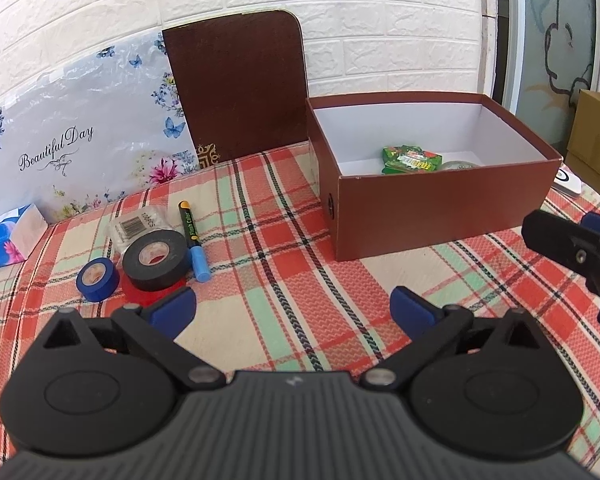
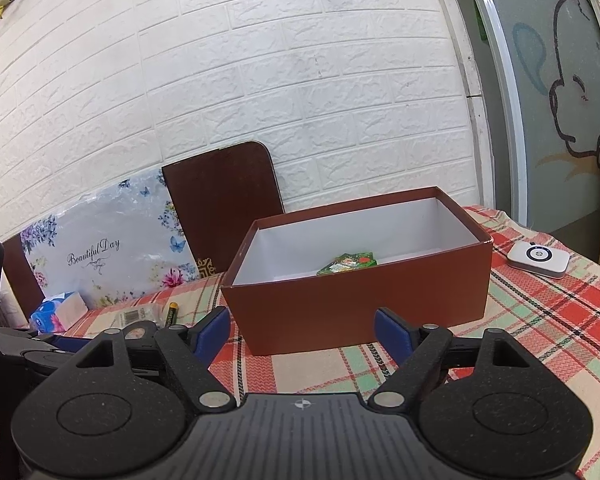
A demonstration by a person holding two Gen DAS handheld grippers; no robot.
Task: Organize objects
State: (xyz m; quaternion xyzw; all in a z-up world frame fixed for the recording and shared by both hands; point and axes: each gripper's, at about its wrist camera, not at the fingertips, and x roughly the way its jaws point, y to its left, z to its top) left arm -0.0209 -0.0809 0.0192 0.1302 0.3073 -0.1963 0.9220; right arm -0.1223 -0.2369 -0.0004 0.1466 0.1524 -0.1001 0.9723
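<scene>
Left tool [image 1: 293,307]: spread wide, empty, above the checked surface [image 1: 284,240].
Right tool [image 2: 302,330]: spread, empty, facing the brown box [image 2: 360,308].
Loose items: black tape roll [image 1: 156,259], blue tape roll [image 1: 97,279] and marker [image 1: 193,240] touching, left of the box.
Risk: gripping the black roll could knock the marker rolling.

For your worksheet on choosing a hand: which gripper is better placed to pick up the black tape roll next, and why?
Left. The left gripper is open, with the black tape roll just ahead of its left finger. The right gripper faces the brown box, farther from the tape.
</scene>
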